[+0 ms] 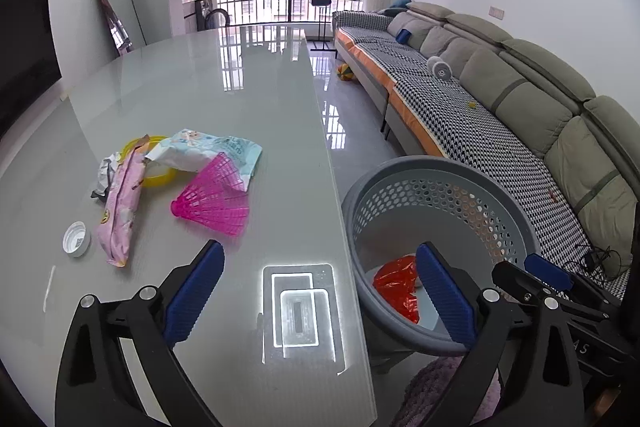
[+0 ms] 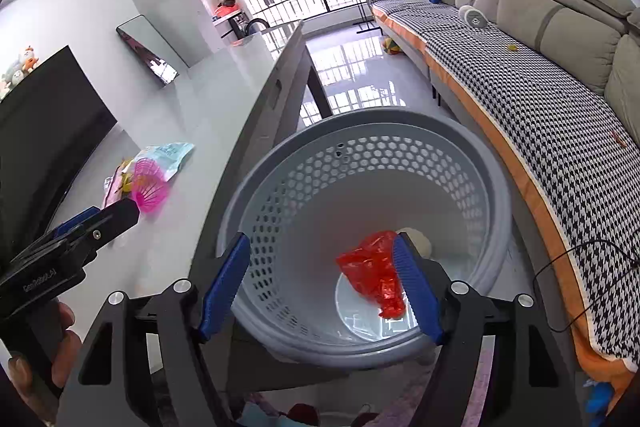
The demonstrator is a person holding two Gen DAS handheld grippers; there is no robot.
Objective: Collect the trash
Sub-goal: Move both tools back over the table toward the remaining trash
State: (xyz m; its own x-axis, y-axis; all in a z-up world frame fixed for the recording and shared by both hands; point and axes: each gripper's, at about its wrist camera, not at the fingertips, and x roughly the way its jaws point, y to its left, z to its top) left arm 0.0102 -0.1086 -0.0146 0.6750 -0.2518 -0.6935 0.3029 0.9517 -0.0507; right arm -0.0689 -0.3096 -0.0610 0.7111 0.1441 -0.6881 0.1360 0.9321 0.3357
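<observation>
The left gripper (image 1: 320,291) stands wide open over the near corner of the glossy grey table (image 1: 224,99), one blue pad above the tabletop and the other past the table edge, in front of the basket; nothing is between its pads. The right gripper (image 2: 320,287) is also open, a little less wide, and empty; it hangs above the round grey perforated basket (image 2: 472,155), which stands just beside the long edge of the table. Inside the basket lies a crumpled red plastic bag (image 2: 378,269) on the bottom. The remaining trash is on the table, away from the edge: a pink ribbed plastic piece (image 1: 218,197), a light blue wrapper (image 1: 208,149), a pink wrapper (image 1: 120,215), a yellow ring (image 1: 154,163) and a white bottle cap (image 1: 76,239). Between this pile and the left gripper the tabletop is free. A sofa (image 1: 520,95) runs along the far side of the basket.
</observation>
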